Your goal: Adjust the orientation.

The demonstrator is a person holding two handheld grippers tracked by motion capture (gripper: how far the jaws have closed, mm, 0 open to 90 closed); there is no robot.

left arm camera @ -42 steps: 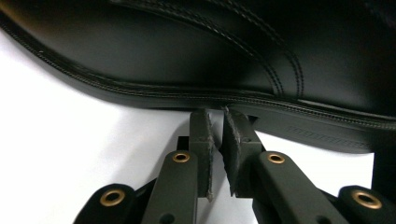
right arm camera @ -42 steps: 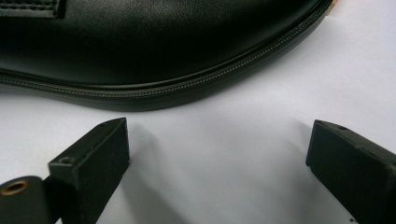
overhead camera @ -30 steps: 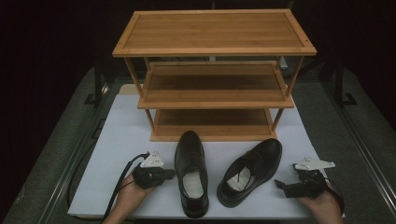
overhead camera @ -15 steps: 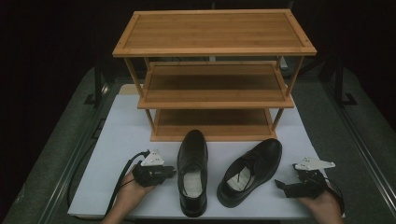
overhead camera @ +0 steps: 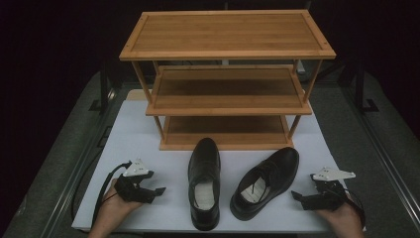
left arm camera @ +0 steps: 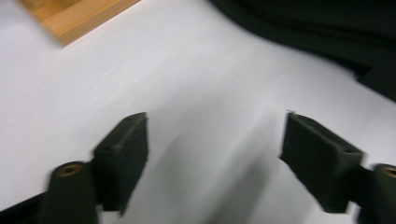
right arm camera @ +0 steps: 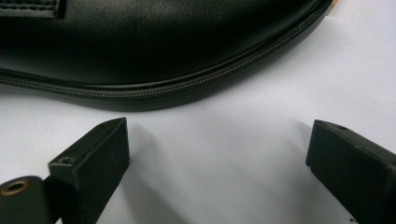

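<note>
Jaws of my right hand-held gripper (overhead camera: 308,196) stand wide apart, holding nothing, just beside the laced shoe (overhead camera: 266,181). Left hand-held gripper (overhead camera: 151,190) likewise gapes empty near the slip-on shoe (overhead camera: 203,181). Both shoes lie on the white surface (overhead camera: 148,148) before the rack (overhead camera: 225,79). Risk, as I judge it: smooth leather may slip from a shallow pinch.

A three-level shelf (overhead camera: 227,79) stands at the far side of the white board (overhead camera: 143,134). In front of it lie two shoes side by side: the left shoe (overhead camera: 203,181) and the right shoe (overhead camera: 266,180). The left gripper (overhead camera: 158,191) is left of them, the right gripper (overhead camera: 296,196) is at their right.
</note>
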